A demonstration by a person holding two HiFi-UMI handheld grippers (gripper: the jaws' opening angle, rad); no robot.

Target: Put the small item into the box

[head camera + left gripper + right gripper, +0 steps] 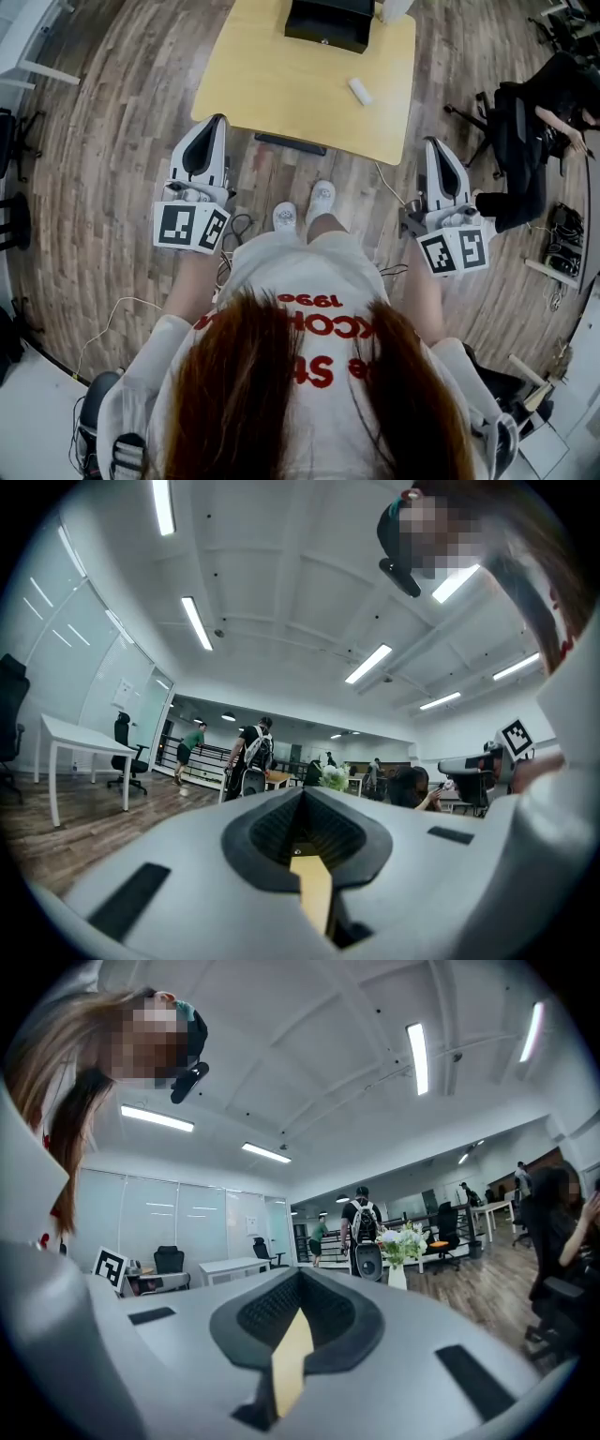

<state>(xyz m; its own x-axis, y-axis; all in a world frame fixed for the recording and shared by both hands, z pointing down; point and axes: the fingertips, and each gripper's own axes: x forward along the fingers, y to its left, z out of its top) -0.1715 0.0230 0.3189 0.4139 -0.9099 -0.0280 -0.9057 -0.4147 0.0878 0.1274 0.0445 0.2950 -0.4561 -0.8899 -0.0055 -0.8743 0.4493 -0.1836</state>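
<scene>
- Pale yellow wooden table sits at the top of the head view, on a brown wood-plank floor.
- Two white shoes are planted just short of the table's near edge.
- Black office chair is off to the right, with someone seated in it.
- Thin white cable trails across the floor at the left.
- Out in the room there's a white vase of flowers, and beside it a person wearing a black backpack.
- Long white ceiling strip lights are glowing overhead.

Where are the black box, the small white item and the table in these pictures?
black box (337, 34): head view, front wall.
small white item (360, 91): head view, its middle.
table (272, 84): head view, bare yellow top.
</scene>
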